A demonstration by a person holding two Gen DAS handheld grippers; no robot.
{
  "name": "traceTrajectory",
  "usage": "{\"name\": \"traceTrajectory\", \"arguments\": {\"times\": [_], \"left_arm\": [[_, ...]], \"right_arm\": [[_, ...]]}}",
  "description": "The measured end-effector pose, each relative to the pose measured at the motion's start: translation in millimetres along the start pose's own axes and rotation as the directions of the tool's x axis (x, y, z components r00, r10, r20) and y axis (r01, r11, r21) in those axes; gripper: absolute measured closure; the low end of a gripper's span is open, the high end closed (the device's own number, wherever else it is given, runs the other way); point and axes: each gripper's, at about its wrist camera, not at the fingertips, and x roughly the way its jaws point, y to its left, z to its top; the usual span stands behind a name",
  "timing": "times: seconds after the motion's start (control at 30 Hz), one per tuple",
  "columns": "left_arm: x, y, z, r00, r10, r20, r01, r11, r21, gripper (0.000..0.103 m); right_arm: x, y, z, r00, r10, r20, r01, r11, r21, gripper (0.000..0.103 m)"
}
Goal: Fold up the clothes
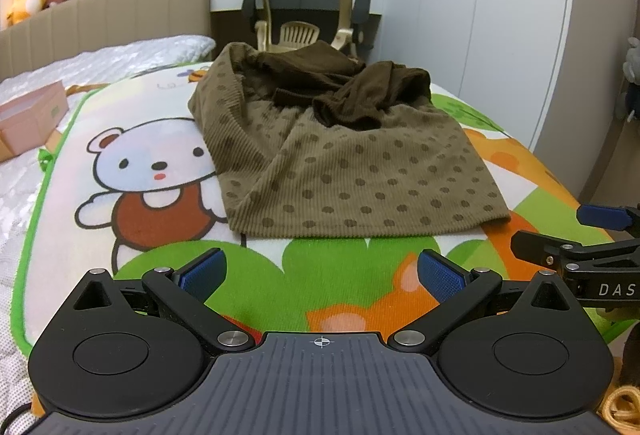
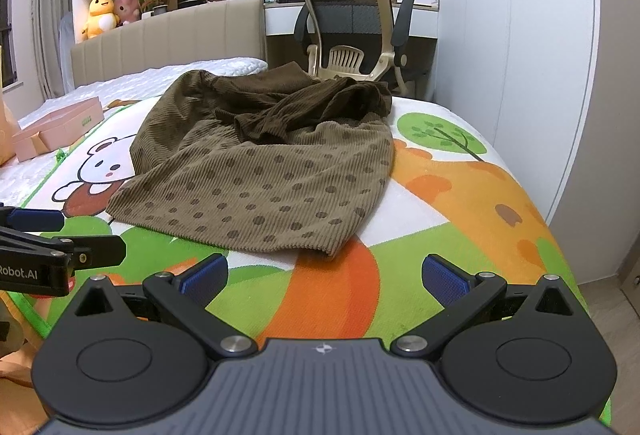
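An olive-brown ribbed garment with dark dots (image 1: 352,175) lies on the cartoon play mat (image 1: 160,107), with its dark brown top part (image 1: 344,87) bunched at the far end. It also shows in the right wrist view (image 2: 272,187). My left gripper (image 1: 320,275) is open and empty, just short of the garment's near hem. My right gripper (image 2: 324,277) is open and empty, just short of the hem's right corner. The right gripper shows at the right edge of the left wrist view (image 1: 580,247), and the left gripper at the left edge of the right wrist view (image 2: 60,235).
The mat (image 2: 460,171) covers a bed with a beige headboard (image 2: 172,35). A pink box (image 1: 32,115) sits on the bed at the left. An office chair (image 2: 352,27) and a desk stand behind the bed. A white wardrobe (image 2: 520,35) is on the right.
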Motion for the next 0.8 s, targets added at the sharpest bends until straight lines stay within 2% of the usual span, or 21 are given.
{"name": "traceTrajectory", "arguments": {"times": [0.8], "left_arm": [[1.2, -0.4, 0.0, 1.000, -0.009, -0.013, 0.009, 1.000, 0.000, 0.000]], "right_arm": [[2.2, -0.3, -1.2, 1.000, 0.007, -0.017, -0.007, 1.000, 0.009, 0.000]]}}
